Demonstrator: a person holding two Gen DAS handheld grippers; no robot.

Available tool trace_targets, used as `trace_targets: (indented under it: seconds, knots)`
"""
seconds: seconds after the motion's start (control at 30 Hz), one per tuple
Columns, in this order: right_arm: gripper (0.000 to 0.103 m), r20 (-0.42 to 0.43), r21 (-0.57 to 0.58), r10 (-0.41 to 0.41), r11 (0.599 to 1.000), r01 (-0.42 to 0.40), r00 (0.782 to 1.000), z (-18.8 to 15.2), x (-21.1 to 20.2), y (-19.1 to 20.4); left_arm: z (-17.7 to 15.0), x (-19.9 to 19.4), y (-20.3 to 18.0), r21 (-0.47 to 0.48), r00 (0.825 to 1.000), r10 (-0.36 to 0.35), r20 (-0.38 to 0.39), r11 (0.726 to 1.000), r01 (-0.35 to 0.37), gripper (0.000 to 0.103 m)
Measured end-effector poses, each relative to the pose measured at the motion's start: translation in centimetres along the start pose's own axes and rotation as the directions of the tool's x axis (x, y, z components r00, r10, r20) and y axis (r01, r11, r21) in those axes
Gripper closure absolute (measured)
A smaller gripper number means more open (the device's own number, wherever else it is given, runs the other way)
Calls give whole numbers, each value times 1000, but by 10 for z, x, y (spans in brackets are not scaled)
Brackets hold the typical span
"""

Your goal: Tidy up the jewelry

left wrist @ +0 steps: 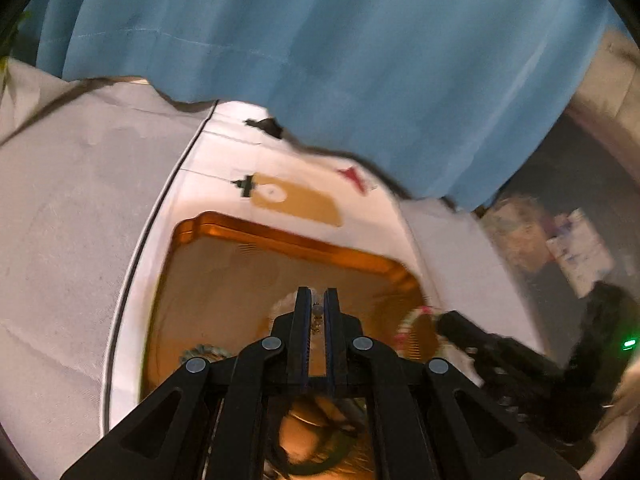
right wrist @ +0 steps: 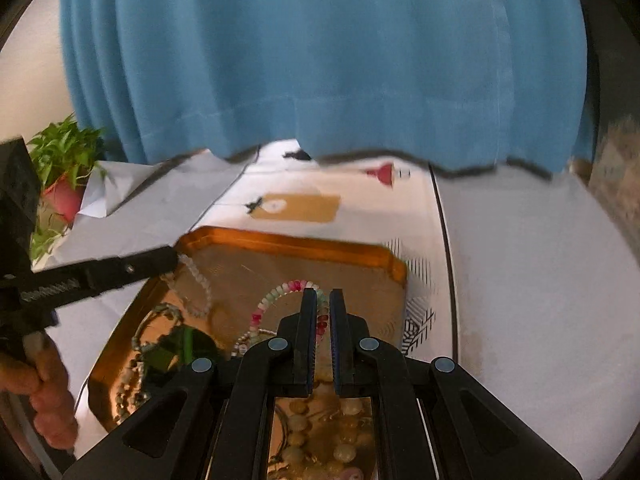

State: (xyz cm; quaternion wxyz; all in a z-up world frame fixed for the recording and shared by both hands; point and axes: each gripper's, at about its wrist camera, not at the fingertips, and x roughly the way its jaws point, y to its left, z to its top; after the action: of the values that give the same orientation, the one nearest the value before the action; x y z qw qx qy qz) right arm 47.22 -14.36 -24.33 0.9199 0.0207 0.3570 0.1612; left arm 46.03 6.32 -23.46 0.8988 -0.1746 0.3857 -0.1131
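Bracelets of round glossy beads [right wrist: 280,300] in rectangular amber mirrored tray [right wrist: 288,242], long axis sideways; left gripper [left wrist: 316,300] and right gripper [right wrist: 323,300] above it, both clenched, empty.

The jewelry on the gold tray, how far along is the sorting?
Nothing looks sorted yet: the pink and green bead bracelet, the clear bead bracelet and the cream bead strand lie mixed on the gold tray. In hand: nothing; the left claw and right claw are shut and empty above the tray. Left to do: pick up and arrange every piece.
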Motion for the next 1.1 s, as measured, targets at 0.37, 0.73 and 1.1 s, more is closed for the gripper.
trace_targets:
  seconds: [0.37, 0.73, 1.1]
  knots:
    - [37, -28, 57, -6, 998, 7, 1000, -14, -6, -10, -2, -7, -7, 82, 979, 204, 21, 975, -205, 47]
    - [30, -45, 91, -50, 994, 54, 998, -36, -67, 23, -44, -86, -40, 205, 980, 197, 35, 958, -200, 10]
    - [25, -115, 45, -161, 985, 167, 980, -103, -175, 75, -127, -192, -67, 205, 977, 211, 5, 956, -208, 8]
